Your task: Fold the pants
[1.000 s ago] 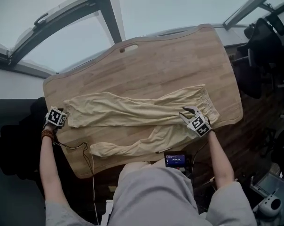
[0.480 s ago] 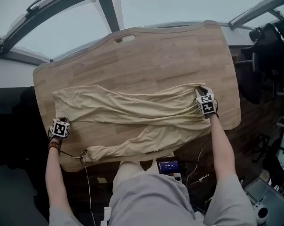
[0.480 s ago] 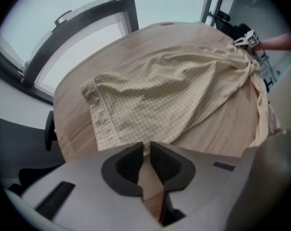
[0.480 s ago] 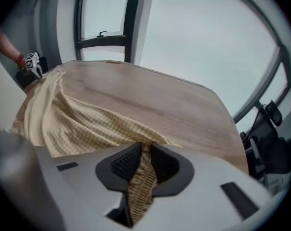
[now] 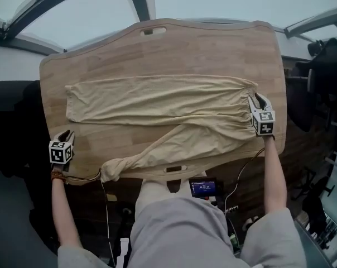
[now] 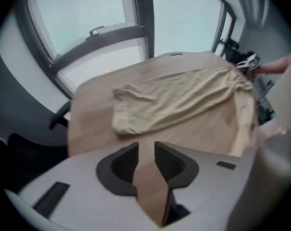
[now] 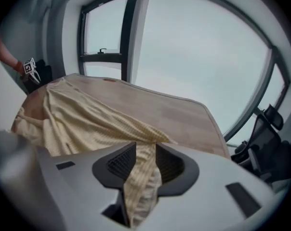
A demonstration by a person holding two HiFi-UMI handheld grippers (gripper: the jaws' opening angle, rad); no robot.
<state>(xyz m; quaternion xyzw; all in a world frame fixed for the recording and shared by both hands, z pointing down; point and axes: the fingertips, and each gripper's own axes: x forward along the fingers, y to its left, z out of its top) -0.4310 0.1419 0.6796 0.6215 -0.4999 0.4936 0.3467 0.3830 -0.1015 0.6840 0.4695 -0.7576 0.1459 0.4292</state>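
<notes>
Pale yellow pants [image 5: 163, 102] lie across the wooden table [image 5: 202, 49]. One leg stretches straight left to its cuff [image 5: 71, 102]. The other slants down to the front edge, its cuff [image 5: 110, 171] bunched there. My right gripper [image 5: 258, 99] is at the waistband on the right; its jaws have just been opening a little, but the waistband [image 7: 140, 177] still fills the gap and pulls taut, so it is shut on it. My left gripper [image 5: 66, 134] hovers over bare wood near the left front corner, clear of the cloth. Its jaws [image 6: 145, 150] have just been closing, with nothing between them.
A small device with a lit screen [image 5: 203, 187] and cables hang below the table's front edge. A black chair [image 5: 325, 66] stands close to the right. A handle slot [image 5: 152, 31] cuts the far edge. Window frames lie beyond.
The left gripper has come off the far leg's cuff and moved toward the front edge. The right gripper moved away along the waistband, and the far leg now lies straighter and flatter.
</notes>
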